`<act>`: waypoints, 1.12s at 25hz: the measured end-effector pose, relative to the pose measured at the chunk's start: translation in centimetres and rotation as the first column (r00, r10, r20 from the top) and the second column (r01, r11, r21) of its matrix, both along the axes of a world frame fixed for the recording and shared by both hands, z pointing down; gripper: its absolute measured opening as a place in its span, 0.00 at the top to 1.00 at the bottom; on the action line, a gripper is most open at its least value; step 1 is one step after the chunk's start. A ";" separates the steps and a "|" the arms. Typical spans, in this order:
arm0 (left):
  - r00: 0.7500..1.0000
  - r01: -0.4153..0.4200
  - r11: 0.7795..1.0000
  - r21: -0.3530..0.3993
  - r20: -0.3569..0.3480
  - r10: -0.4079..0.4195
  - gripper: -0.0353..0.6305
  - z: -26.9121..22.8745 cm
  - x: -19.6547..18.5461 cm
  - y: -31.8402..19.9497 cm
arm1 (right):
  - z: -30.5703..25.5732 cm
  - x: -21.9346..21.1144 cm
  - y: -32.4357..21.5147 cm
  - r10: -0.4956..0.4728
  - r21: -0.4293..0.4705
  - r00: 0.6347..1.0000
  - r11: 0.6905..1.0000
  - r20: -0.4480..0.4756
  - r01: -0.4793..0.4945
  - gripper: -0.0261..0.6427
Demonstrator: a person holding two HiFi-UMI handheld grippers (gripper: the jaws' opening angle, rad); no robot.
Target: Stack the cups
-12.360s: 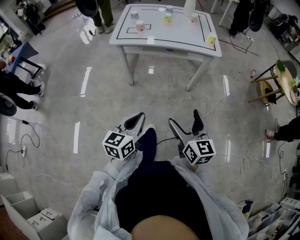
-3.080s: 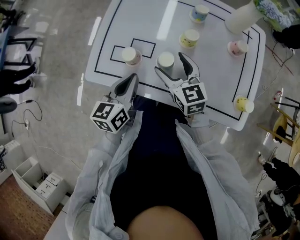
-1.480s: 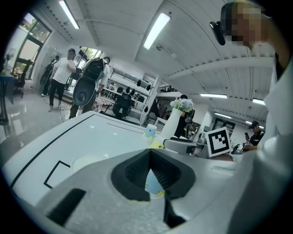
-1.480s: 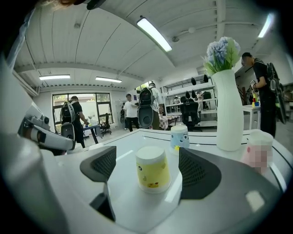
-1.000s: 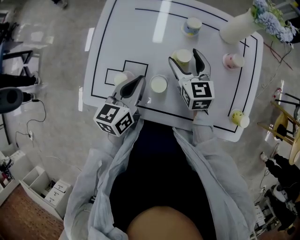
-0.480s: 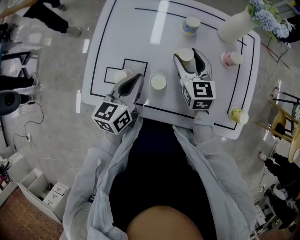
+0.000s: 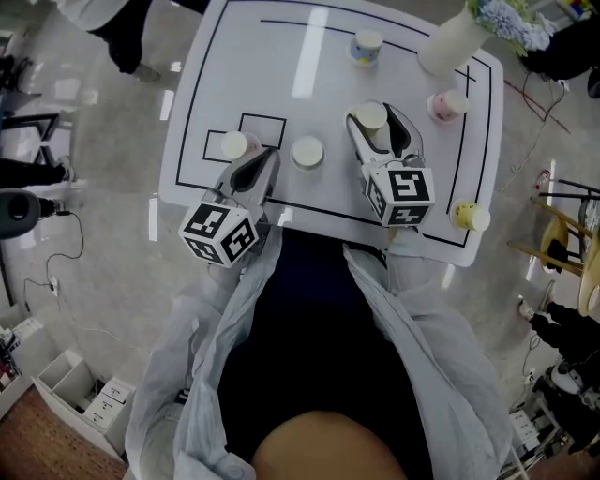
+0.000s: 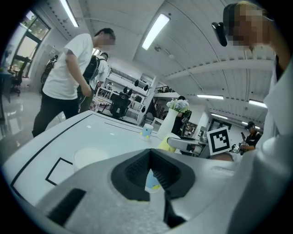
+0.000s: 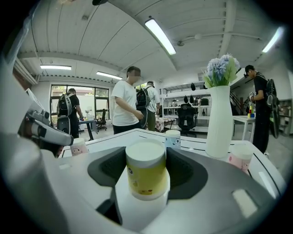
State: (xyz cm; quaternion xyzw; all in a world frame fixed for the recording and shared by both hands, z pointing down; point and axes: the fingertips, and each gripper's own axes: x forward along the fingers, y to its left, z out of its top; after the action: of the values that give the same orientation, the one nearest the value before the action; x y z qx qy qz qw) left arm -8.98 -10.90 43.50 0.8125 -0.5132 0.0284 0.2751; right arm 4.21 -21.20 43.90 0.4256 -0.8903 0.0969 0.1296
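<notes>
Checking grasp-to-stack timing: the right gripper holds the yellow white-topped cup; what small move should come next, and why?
Probably carry it left, above the pale round cup beside the left gripper. The right gripper has just closed its jaws on the yellow white-topped cup, and every other cup stands alone.

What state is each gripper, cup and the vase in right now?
right gripper: jaws just closed, shut on yellow cup
left gripper: shut, empty
middle cup: standing, unstacked
left cup: standing, unstacked
blue cup: standing, unstacked
pink cup: standing, unstacked
edge cup: standing, unstacked
vase: upright, holding flowers
</notes>
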 end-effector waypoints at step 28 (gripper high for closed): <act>0.998 0.053 0.998 -0.014 0.019 -0.053 0.95 0.9 1.2 3.8 | 2.1 0.1 7.6 -0.098 -0.045 0.995 0.994 0.006 0.098 0.55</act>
State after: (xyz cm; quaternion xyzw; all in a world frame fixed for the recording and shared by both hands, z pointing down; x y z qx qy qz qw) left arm -7.80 -7.14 44.44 0.7964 -0.5367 0.0323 0.2770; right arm 4.33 -13.63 46.01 0.3781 -0.9081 0.1111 0.1419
